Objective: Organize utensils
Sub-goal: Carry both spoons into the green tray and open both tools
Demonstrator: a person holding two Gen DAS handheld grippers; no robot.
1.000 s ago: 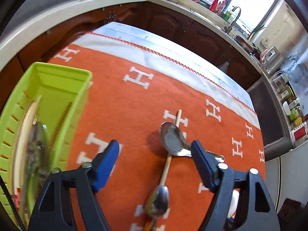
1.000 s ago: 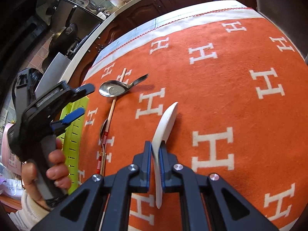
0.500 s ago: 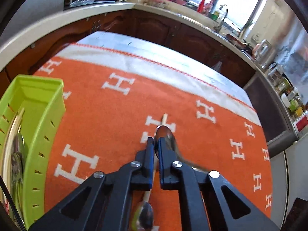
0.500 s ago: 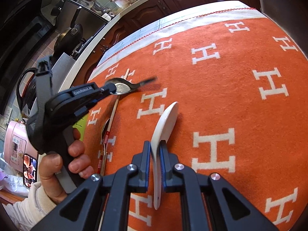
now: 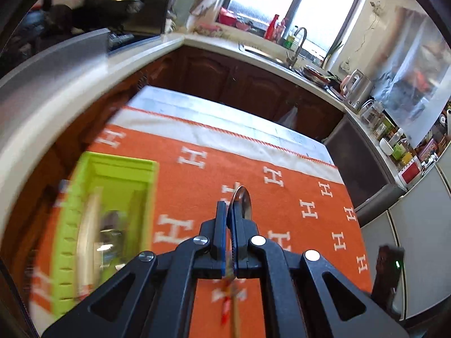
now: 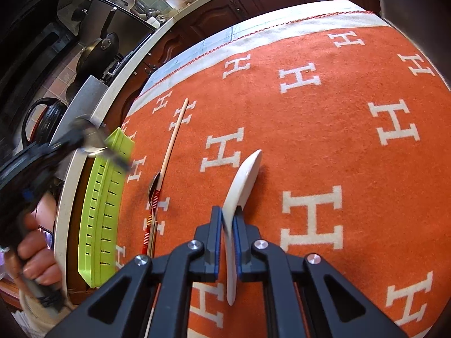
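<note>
My left gripper [image 5: 227,211] is shut on a steel spoon [image 5: 241,201], lifted above the orange cloth; its bowl sticks out past the fingertips. In the right wrist view the left gripper [image 6: 84,138] is blurred over the far end of the green basket [image 6: 104,202]. The green basket [image 5: 112,214] lies lower left in the left wrist view, with utensils inside. My right gripper [image 6: 227,217] is shut on a white ceramic spoon [image 6: 242,180], held just over the cloth. A wooden chopstick [image 6: 174,135] and a small steel spoon [image 6: 153,191] lie on the cloth.
The orange cloth [image 6: 324,140] with white H marks covers the table. Red-ended chopsticks [image 6: 148,231] lie beside the small spoon. Kitchen counters, pans and a sink stand beyond the table's far edge [image 5: 225,112].
My left gripper closed on the steel spoon, lifted it off the cloth and swung left toward the green basket. The right gripper stayed still with the white spoon.
</note>
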